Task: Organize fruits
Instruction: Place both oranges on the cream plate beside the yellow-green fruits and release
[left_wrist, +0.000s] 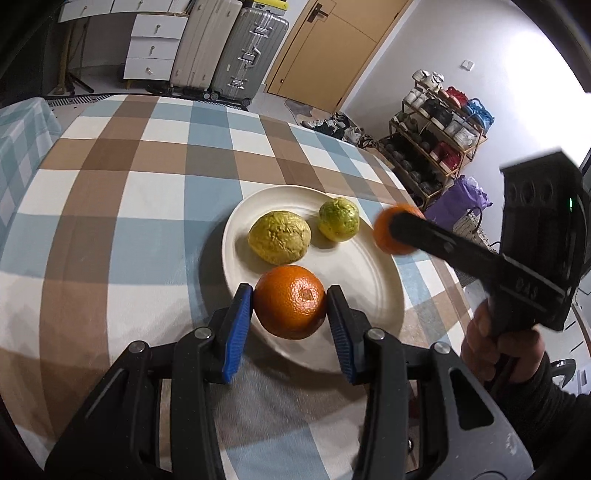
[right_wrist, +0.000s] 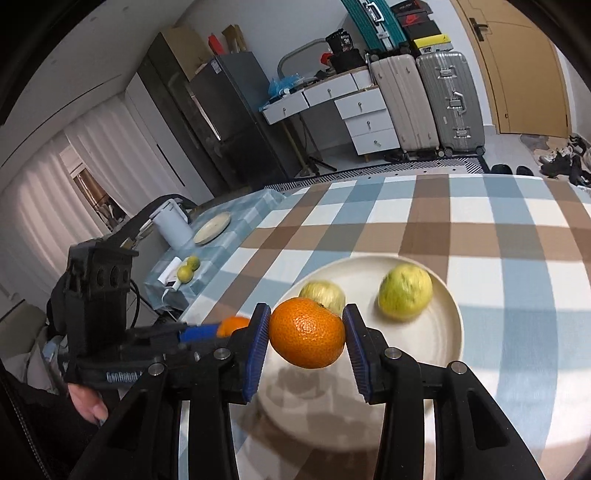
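Observation:
A cream plate (left_wrist: 354, 280) on the checked tablecloth holds two yellow-green fruits (left_wrist: 279, 237) (left_wrist: 338, 219). My left gripper (left_wrist: 290, 301) is shut on a large orange (left_wrist: 290, 301) held over the plate's near rim. My right gripper (right_wrist: 306, 334) is shut on a second orange (right_wrist: 307, 334) held above the plate (right_wrist: 443, 343), whose two green fruits (right_wrist: 405, 290) (right_wrist: 325, 293) lie behind it. The right gripper with its orange (left_wrist: 388, 230) shows at the plate's right edge in the left wrist view. The left gripper (right_wrist: 218, 330) with its orange (right_wrist: 232, 325) shows at left in the right wrist view.
The checked table (left_wrist: 147, 184) stretches left and back. A side table at far left carries a white kettle (right_wrist: 170, 225), a small plate (right_wrist: 212, 223) and two green fruits (right_wrist: 189, 268). Suitcases (right_wrist: 428, 99), drawers and a shoe rack (left_wrist: 436, 136) stand beyond.

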